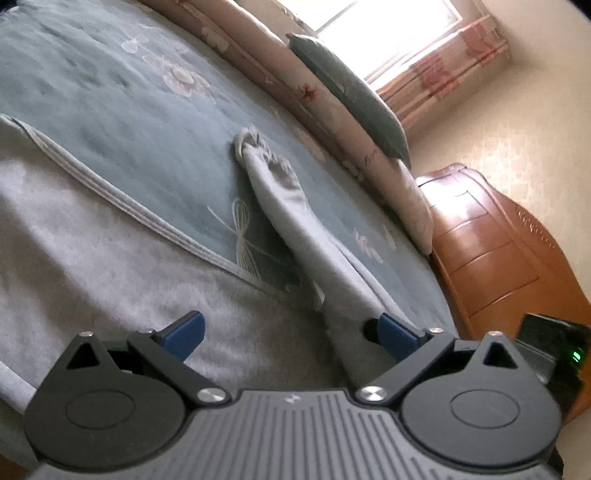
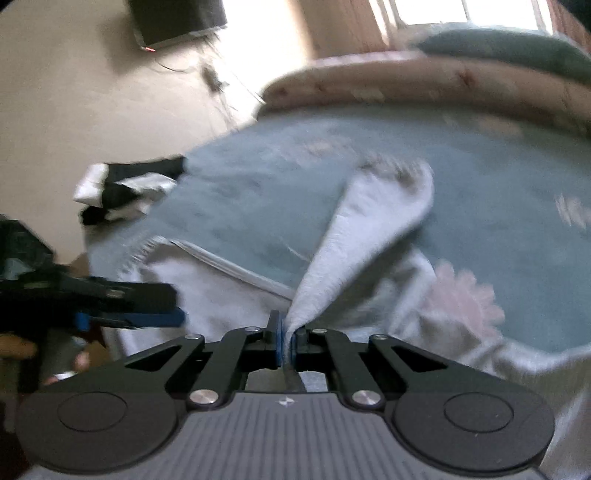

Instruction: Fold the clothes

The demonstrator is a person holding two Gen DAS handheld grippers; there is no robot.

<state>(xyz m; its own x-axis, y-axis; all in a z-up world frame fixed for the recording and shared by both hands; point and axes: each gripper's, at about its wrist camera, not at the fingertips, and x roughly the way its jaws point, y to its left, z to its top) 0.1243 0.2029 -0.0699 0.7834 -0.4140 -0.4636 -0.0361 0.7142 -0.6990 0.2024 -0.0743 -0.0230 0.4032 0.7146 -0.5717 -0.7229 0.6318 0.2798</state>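
A light grey sweatshirt [image 1: 110, 280] lies spread on the teal bedspread [image 1: 110, 92], its ribbed hem [image 1: 110, 195] running diagonally. One sleeve [image 1: 295, 221] stretches away to a bunched cuff [image 1: 247, 142]. My left gripper [image 1: 291, 332] is open just above the garment body, its right blue pad [image 1: 397, 330] beside the sleeve's base. My right gripper [image 2: 286, 341] is shut on a fold of the grey sleeve [image 2: 354, 236], which rises away to the cuff [image 2: 399, 173]. The left gripper [image 2: 173, 304] also appears low at the left of the right wrist view.
A pink floral rolled quilt [image 1: 266, 74] and a teal pillow [image 1: 354, 96] lie along the bed's far side. A wooden headboard [image 1: 498, 251] stands at the right. Black and white clothes [image 2: 122, 184] sit at the bed's left edge. A dark screen [image 2: 177, 18] hangs on the wall.
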